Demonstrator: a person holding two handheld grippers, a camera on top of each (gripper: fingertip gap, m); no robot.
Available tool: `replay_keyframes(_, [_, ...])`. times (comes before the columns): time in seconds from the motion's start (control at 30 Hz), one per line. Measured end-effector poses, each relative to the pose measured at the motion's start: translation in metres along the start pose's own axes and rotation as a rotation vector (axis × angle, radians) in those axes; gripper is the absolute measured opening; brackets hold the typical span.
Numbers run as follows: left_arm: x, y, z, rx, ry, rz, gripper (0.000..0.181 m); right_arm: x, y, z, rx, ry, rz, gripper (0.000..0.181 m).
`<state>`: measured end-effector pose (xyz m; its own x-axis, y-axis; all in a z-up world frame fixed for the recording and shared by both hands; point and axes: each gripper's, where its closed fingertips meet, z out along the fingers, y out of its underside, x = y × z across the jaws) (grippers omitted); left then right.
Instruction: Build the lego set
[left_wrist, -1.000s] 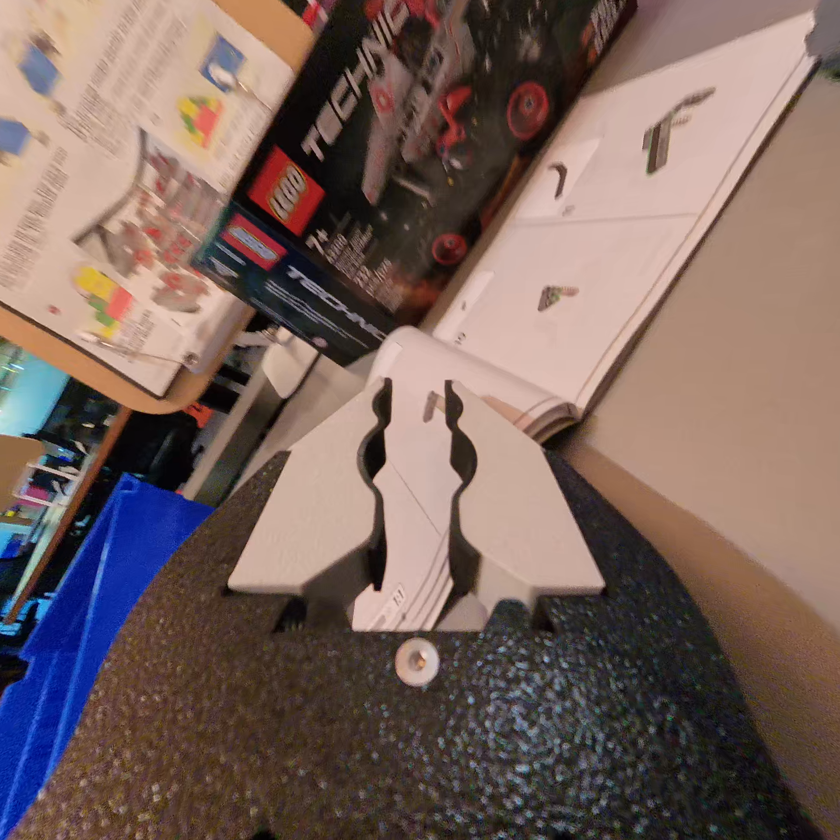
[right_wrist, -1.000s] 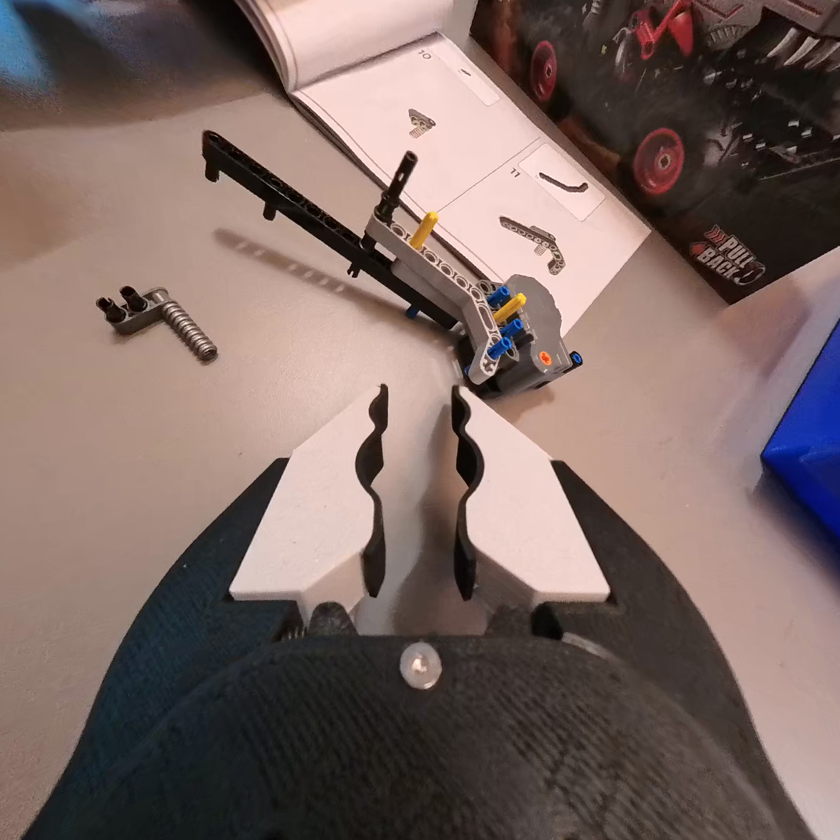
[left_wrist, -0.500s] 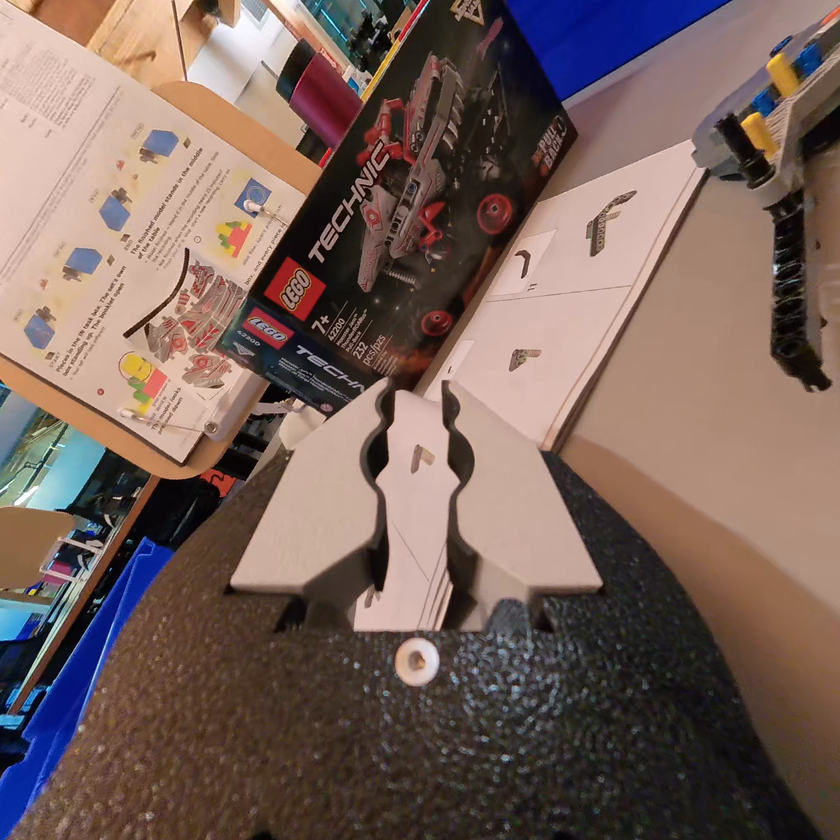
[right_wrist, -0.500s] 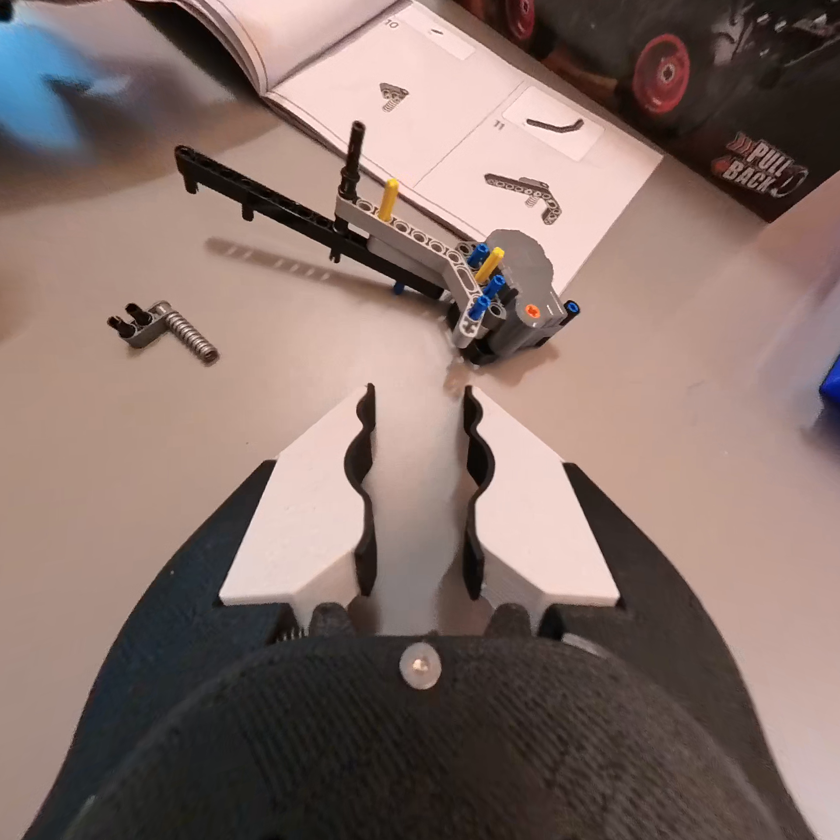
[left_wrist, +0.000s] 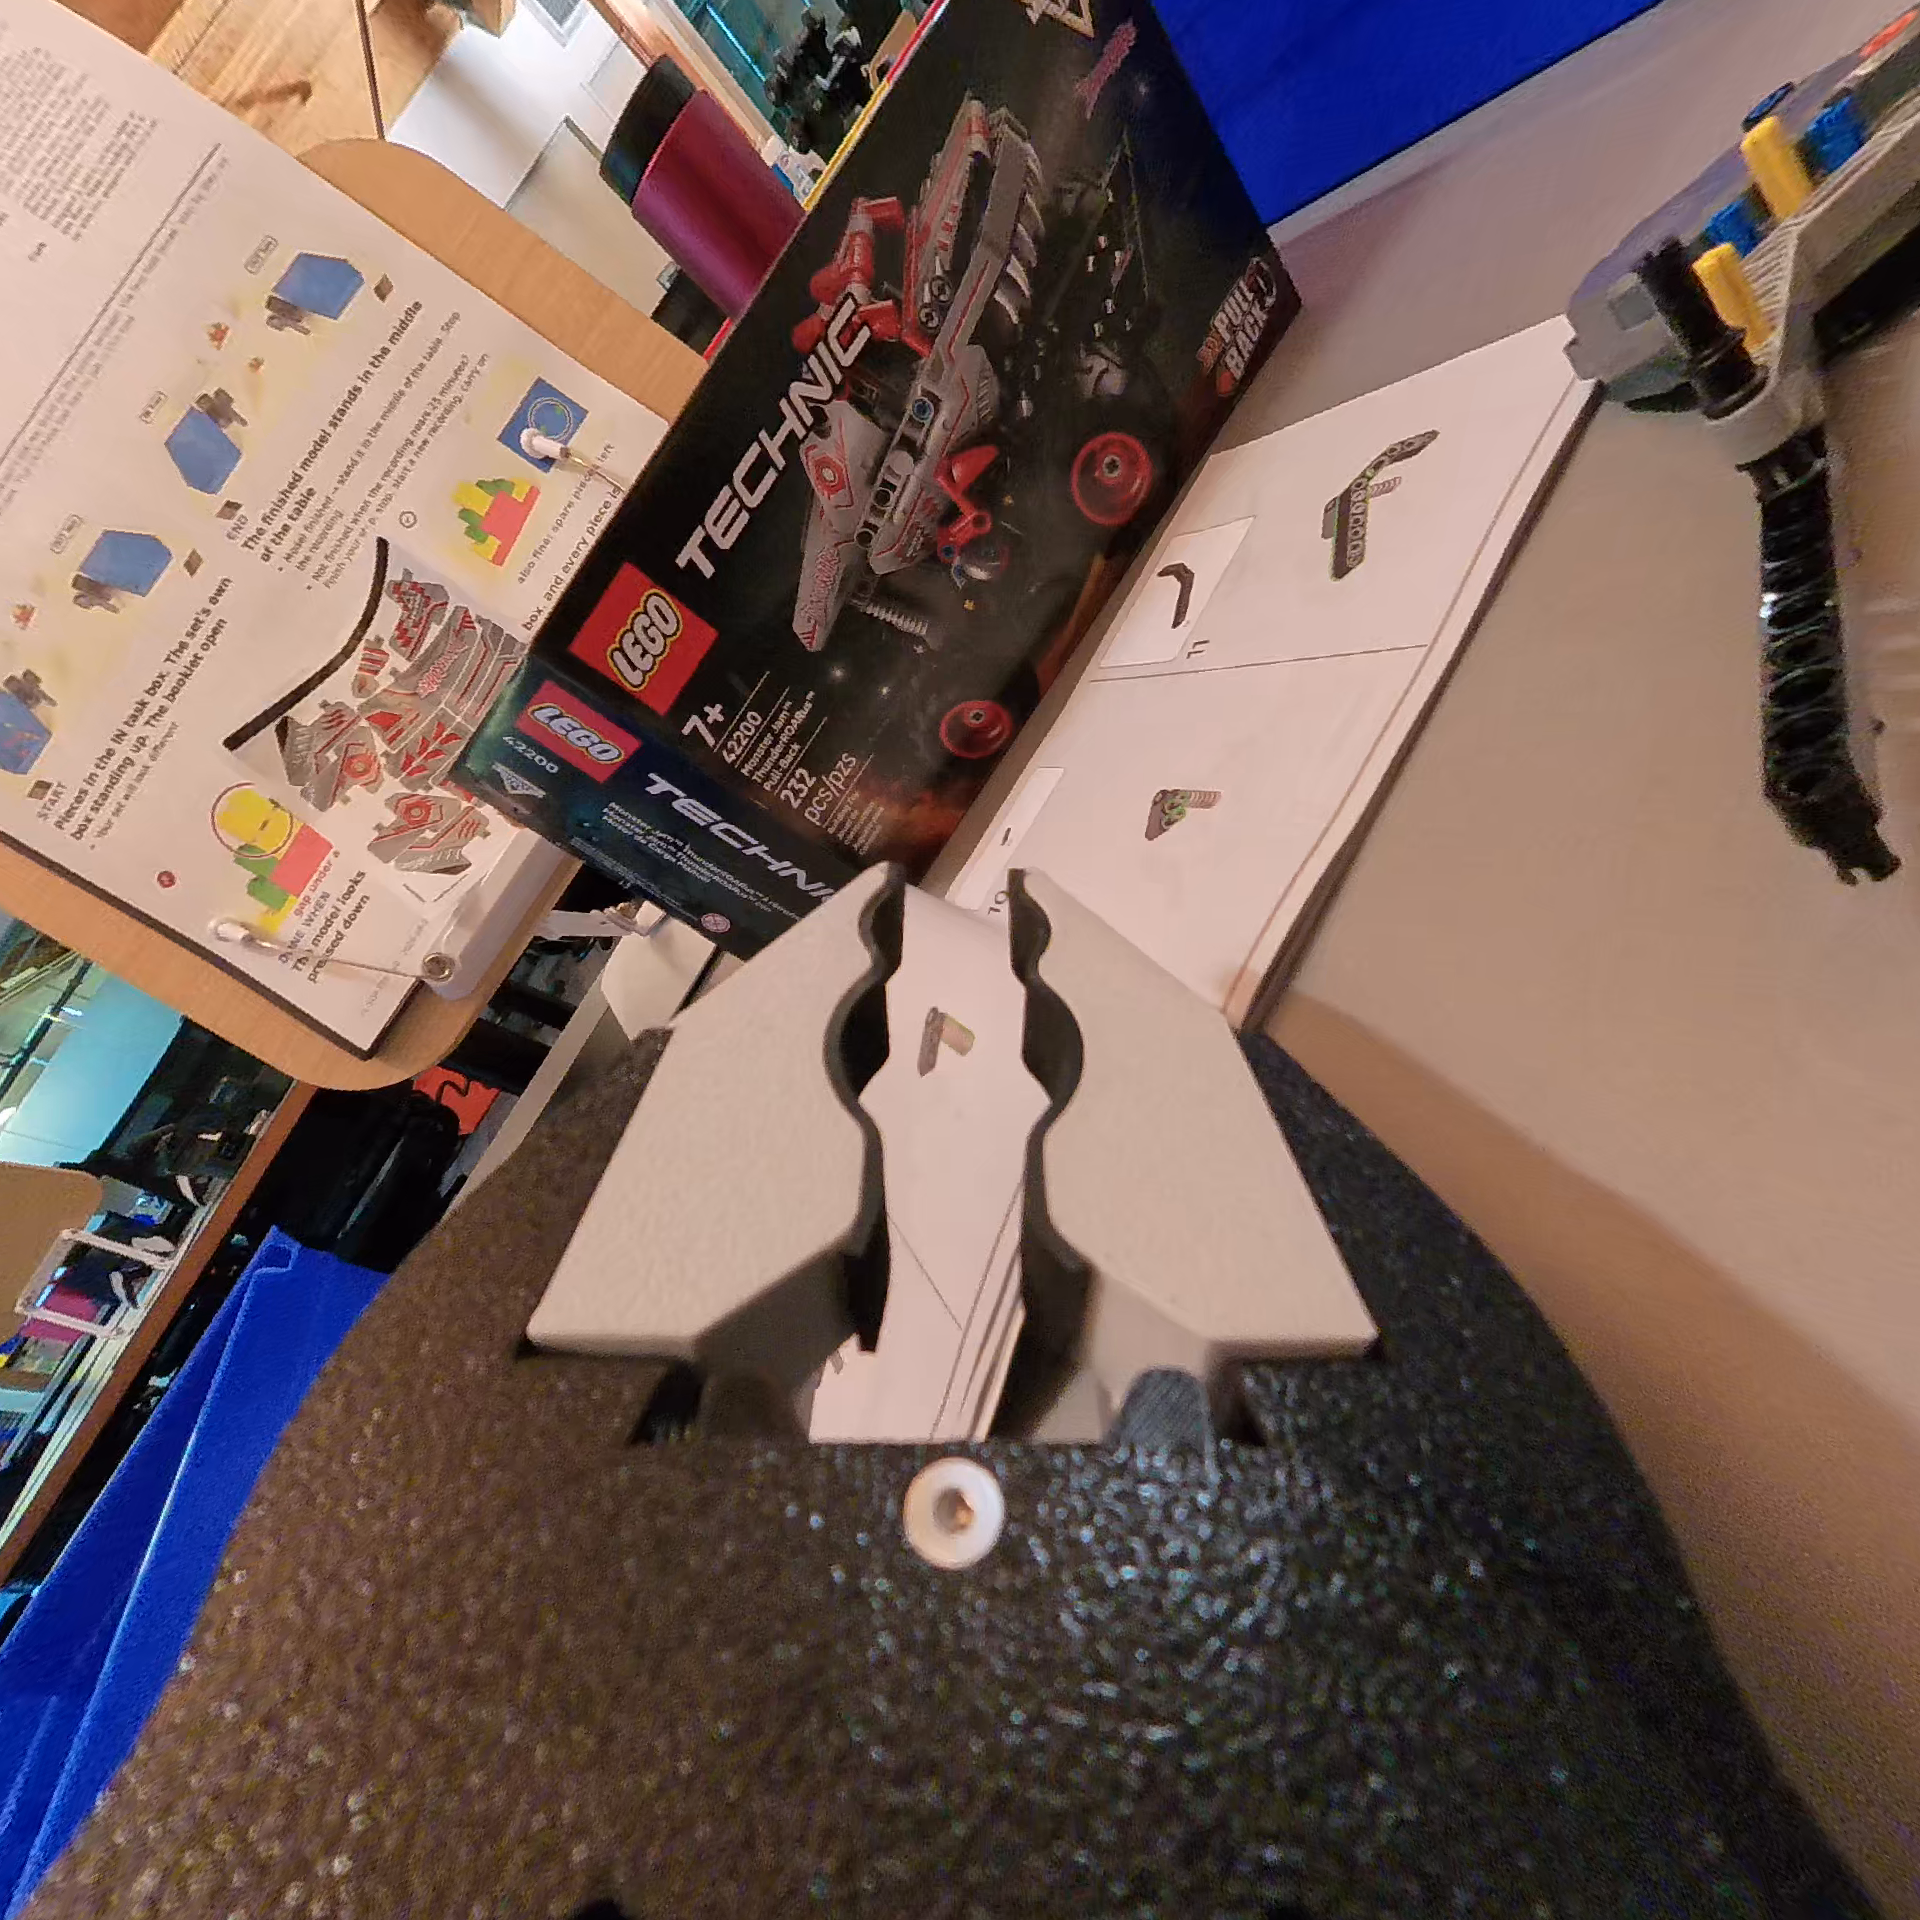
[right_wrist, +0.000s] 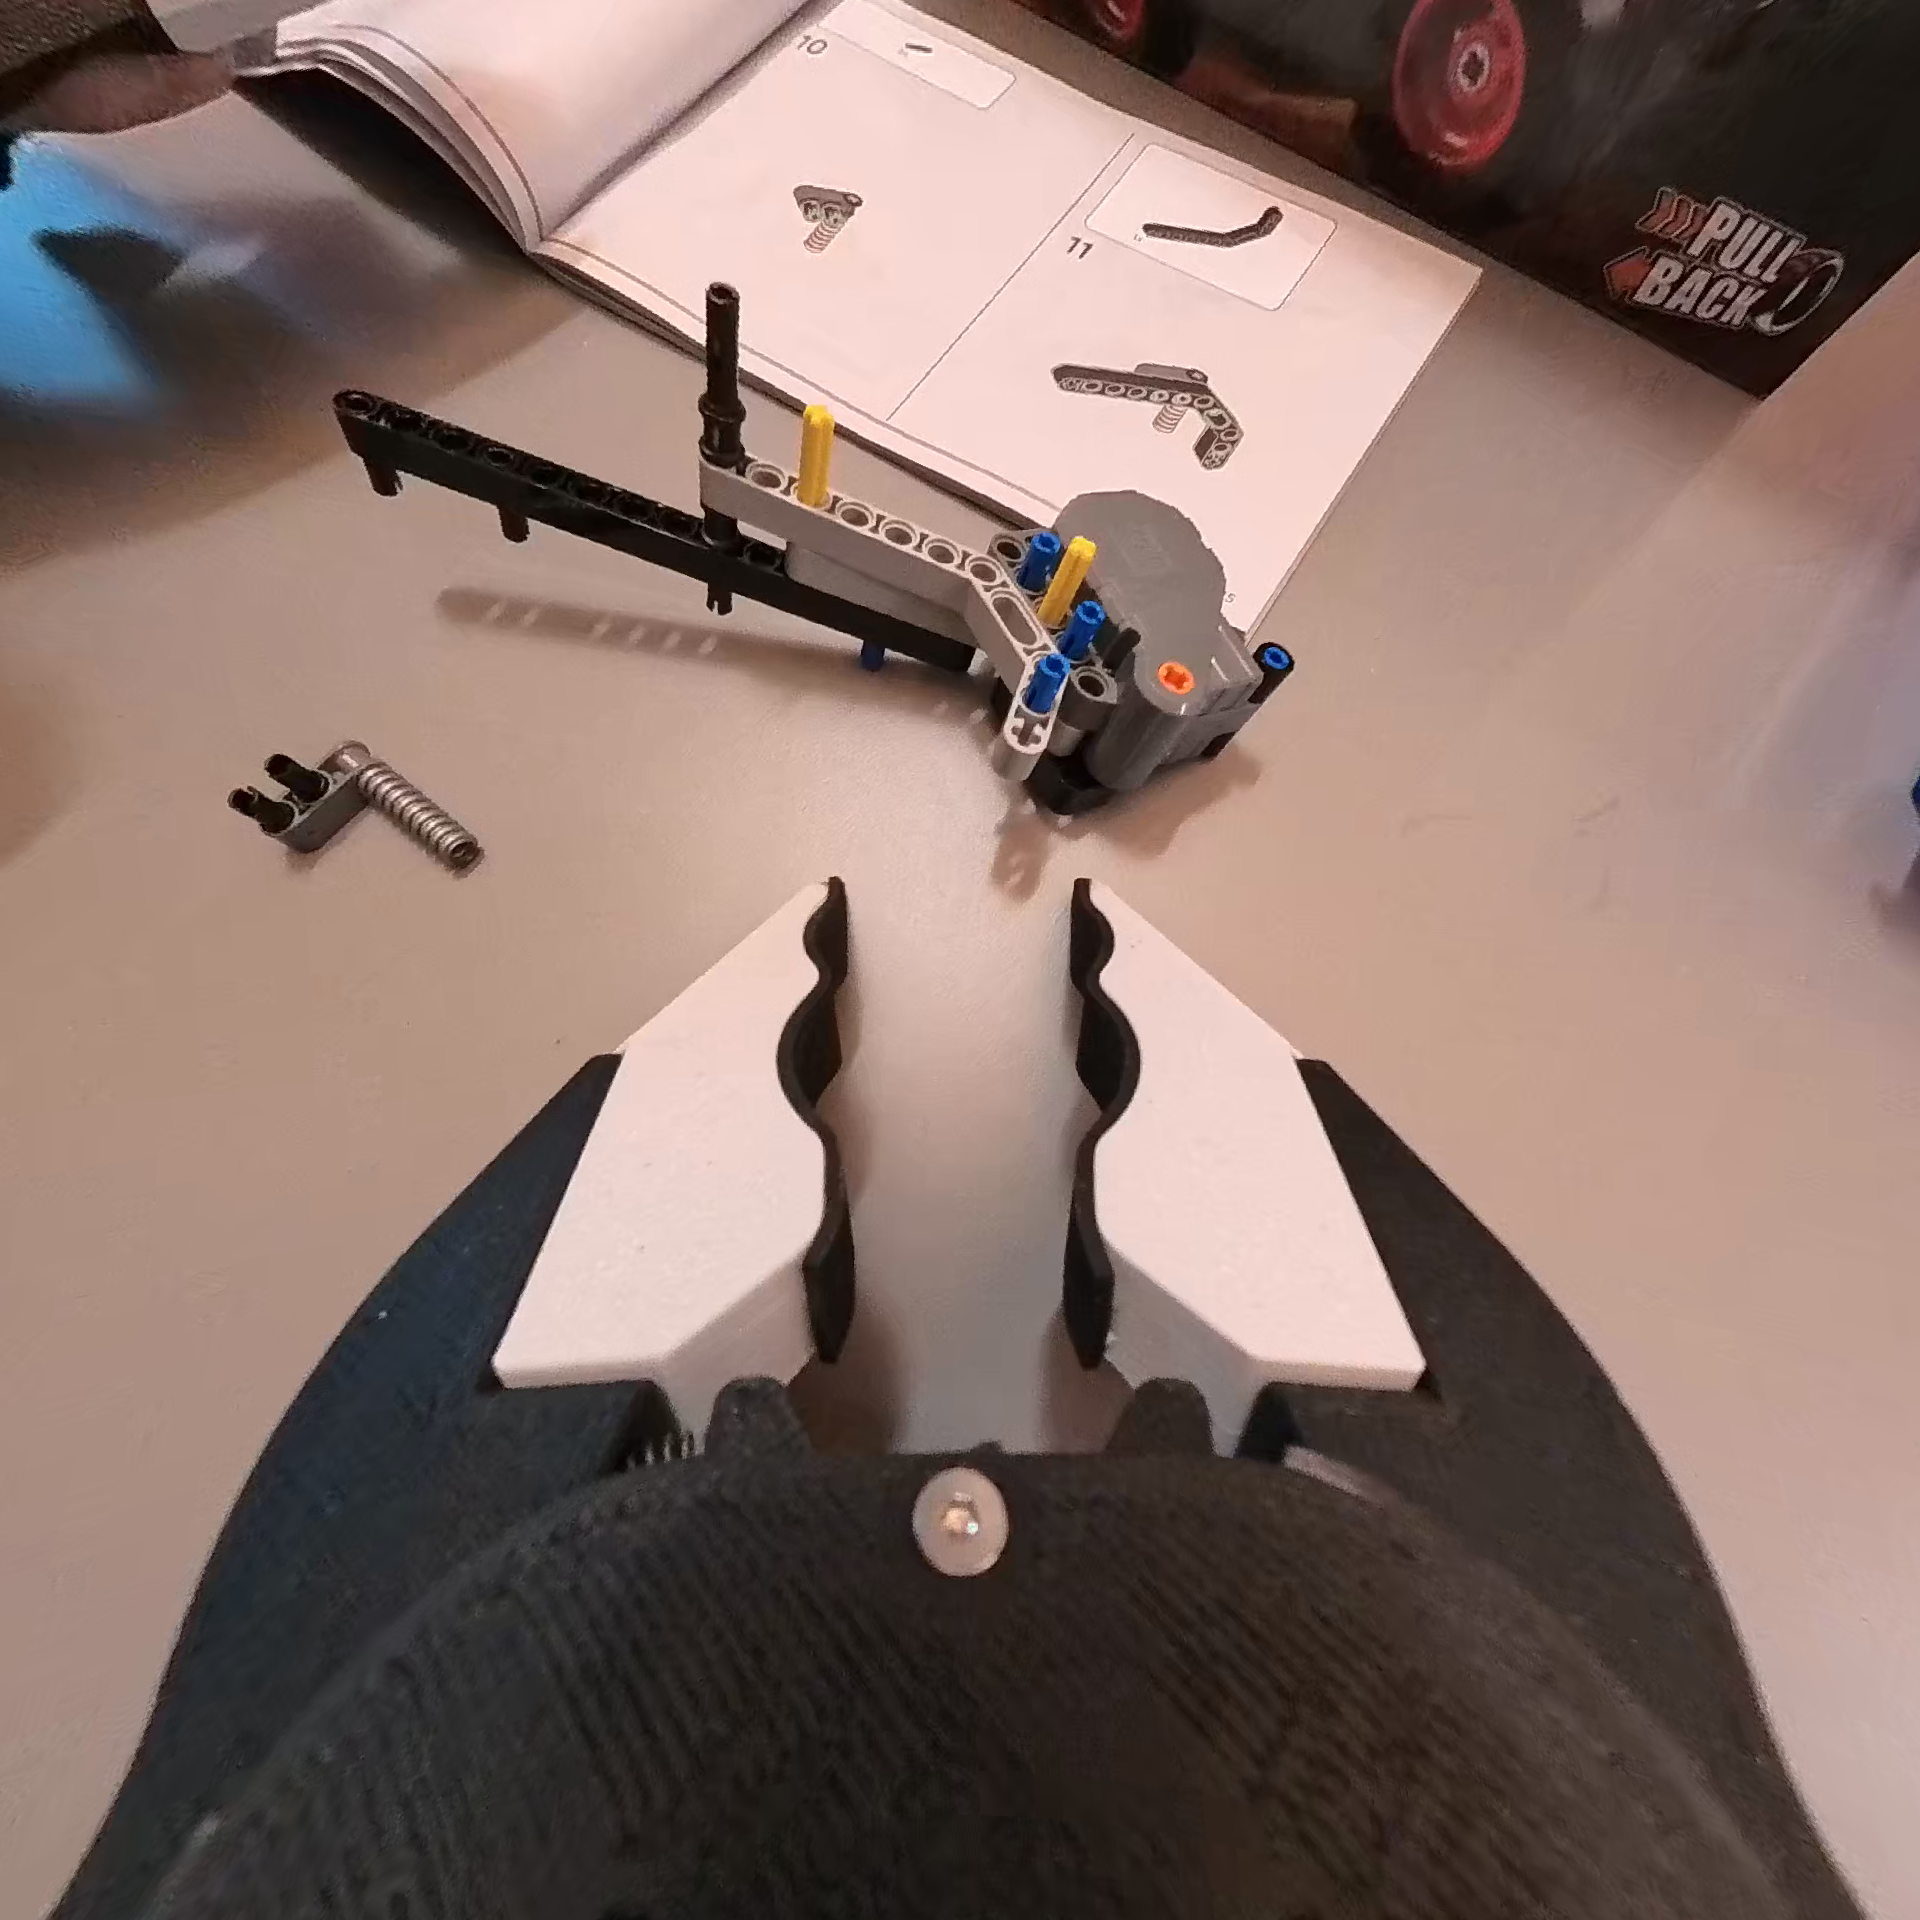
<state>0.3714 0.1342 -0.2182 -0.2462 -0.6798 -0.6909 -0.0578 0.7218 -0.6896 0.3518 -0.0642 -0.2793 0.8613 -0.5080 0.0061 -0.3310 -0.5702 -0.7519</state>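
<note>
The part-built model (right_wrist: 1039, 613) lies on the grey table: a long black beam (right_wrist: 561, 499), a grey bent beam (right_wrist: 883, 530) with yellow and blue pins, and a grey motor block (right_wrist: 1153, 603). My right gripper (right_wrist: 956, 888) is open and empty, just short of the motor end. A small grey piece with a spring and black pins (right_wrist: 353, 800) lies to the left. My left gripper (left_wrist: 951, 876) is slightly open and empty, low over the open instruction booklet (left_wrist: 1299, 675). The model (left_wrist: 1766, 260) shows at the upper right of the left wrist view.
The set's dark box (left_wrist: 904, 468) stands behind the booklet (right_wrist: 1039, 260). A clipboard with a printed sheet (left_wrist: 208, 520) stands left of it. Blue bins (left_wrist: 156, 1558) sit at the left and behind the box (left_wrist: 1403, 83). A blurred blue shape (right_wrist: 83, 291) is at the upper left. Left tips to right tips: about 20 centimeters.
My right gripper's jaws have opened wider. My left gripper has swung round, so the box shows more fully and the model has come into its view on the right.
</note>
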Motion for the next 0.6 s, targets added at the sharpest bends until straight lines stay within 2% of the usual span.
replay_keyframes(0.6, [0.0017, -0.0031, -0.0012, 0.016, 0.009, -0.003, 0.017, 0.0012, -0.0012, 0.0014, 0.0, 0.004, -0.004, 0.039])
